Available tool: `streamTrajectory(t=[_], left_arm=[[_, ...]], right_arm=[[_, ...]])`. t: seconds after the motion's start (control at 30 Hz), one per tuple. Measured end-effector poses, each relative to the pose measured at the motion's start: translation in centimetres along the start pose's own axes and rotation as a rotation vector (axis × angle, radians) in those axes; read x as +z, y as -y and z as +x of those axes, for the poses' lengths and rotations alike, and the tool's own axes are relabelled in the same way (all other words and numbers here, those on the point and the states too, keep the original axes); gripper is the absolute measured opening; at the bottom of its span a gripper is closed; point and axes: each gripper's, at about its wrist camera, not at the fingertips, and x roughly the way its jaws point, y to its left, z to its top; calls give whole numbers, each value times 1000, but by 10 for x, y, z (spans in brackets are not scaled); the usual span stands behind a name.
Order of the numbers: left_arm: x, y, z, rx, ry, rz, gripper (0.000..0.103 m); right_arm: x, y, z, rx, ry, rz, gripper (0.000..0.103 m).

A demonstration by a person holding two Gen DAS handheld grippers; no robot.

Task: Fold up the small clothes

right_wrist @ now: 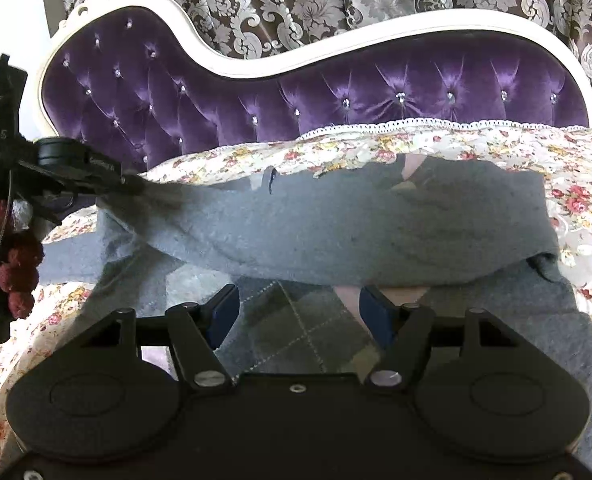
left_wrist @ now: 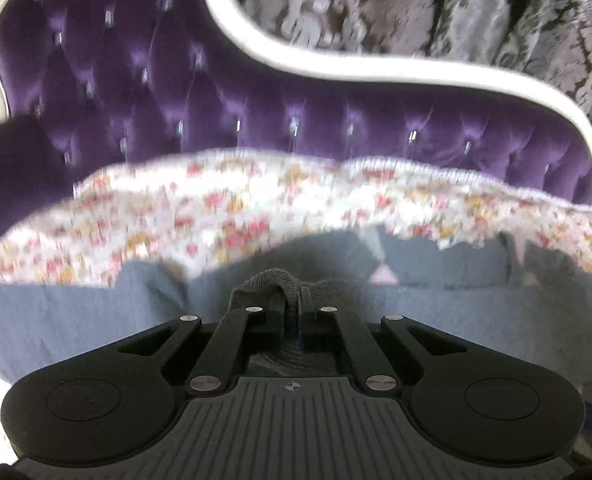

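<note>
Black linkage of two handheld grippers, a grey garment stretched between them.

Leftmost, the left gripper [left_wrist: 293, 306] has its jaws shut tight on a bunched fold of the grey garment [right_wrist: 336, 232]; the right wrist view shows it drawing that edge taut off the floral cover [right_wrist: 576, 200]. Further right, the right gripper [right_wrist: 300, 312] stands partly open, empty, low over an argyle-patterned grey panel beneath the lifted fold. Behind runs the purple tufted sofa back [right_wrist: 376, 92]. Judged risk: with one end pinched, lifting further could drag the whole garment askew, or the thick knit could slip free, spoiling the fold line.
</note>
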Motion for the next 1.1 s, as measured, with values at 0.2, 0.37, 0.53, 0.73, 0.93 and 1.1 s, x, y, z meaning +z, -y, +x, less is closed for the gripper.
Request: streamTrajectory(t=[0.2, 0.37, 0.53, 0.73, 0.93, 1.1], left_arm=[[-24, -7, 26, 22, -127, 1, 27], [-39, -1, 21, 88, -64, 97, 47], [-43, -23, 25, 41, -68, -45, 56], [-47, -17, 25, 60, -41, -21, 58], [-52, -17, 25, 59, -11, -27, 59], [-54, -20, 24, 47, 0, -41, 59]], right_arm=[[-2, 4, 6, -7, -30, 12, 70], [-4, 9, 12, -9, -46, 34, 70], [-7, 2, 15, -27, -51, -13, 76], [-11, -3, 18, -36, -51, -52, 82], [-14, -11, 22, -41, -59, -107, 91], [-15, -15, 25, -51, -65, -138, 93]])
